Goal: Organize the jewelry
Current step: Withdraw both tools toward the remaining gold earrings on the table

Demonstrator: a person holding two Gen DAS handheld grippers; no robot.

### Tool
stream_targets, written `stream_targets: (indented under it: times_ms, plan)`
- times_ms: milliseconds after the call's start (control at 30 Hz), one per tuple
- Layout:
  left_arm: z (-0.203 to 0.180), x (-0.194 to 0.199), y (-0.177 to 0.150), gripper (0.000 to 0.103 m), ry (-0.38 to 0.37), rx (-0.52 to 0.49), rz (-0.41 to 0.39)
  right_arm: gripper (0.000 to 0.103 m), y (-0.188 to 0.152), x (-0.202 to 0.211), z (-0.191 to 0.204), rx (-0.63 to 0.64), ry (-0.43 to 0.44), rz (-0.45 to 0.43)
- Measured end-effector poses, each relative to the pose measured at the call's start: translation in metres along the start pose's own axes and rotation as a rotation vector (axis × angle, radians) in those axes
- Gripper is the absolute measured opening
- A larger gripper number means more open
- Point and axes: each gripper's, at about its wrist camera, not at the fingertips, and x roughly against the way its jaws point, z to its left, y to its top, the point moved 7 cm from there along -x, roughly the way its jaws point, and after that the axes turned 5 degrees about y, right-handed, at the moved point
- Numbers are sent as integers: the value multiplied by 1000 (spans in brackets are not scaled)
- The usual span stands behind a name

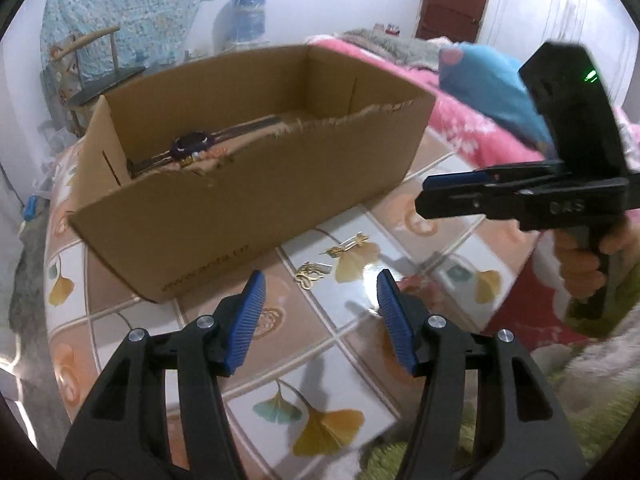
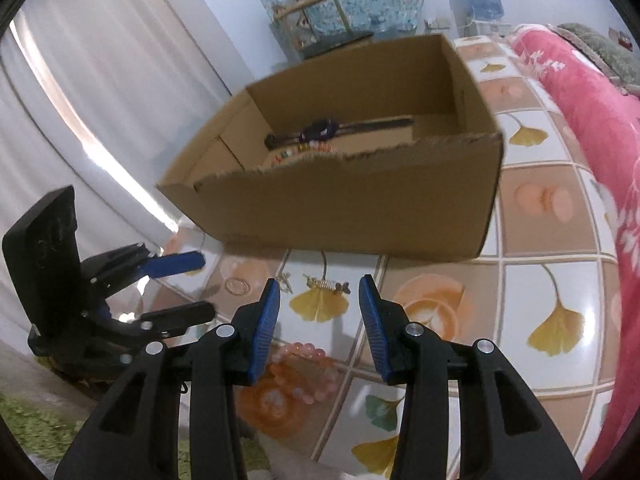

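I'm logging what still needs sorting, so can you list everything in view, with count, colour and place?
cardboard box: one, brown, open, on the table
watch: one, dark, inside the box
beaded strand: one, multicoloured, inside the box
gold hair clip: one, table, before the box
gold trinket: one, beside the clip
pink bead bracelet: one, table, near edge
table: one, tiled leaf pattern
left gripper: black, blue pads, open
right gripper: same, open
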Motion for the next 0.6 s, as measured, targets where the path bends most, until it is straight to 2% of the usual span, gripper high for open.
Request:
stream_targets:
  times_ms: [67, 267, 600]
  plan:
    - [-3, -11, -2, 53, 14, -20, 9, 37, -3, -7, 1, -1, 5, 15]
    - [-6, -33, -2, 43, 30, -72, 43, 32, -8, -23, 4, -7, 11, 53]
    - [-6, -45, 0, 42, 10, -89, 69, 32, -10, -39, 2, -15, 8, 79]
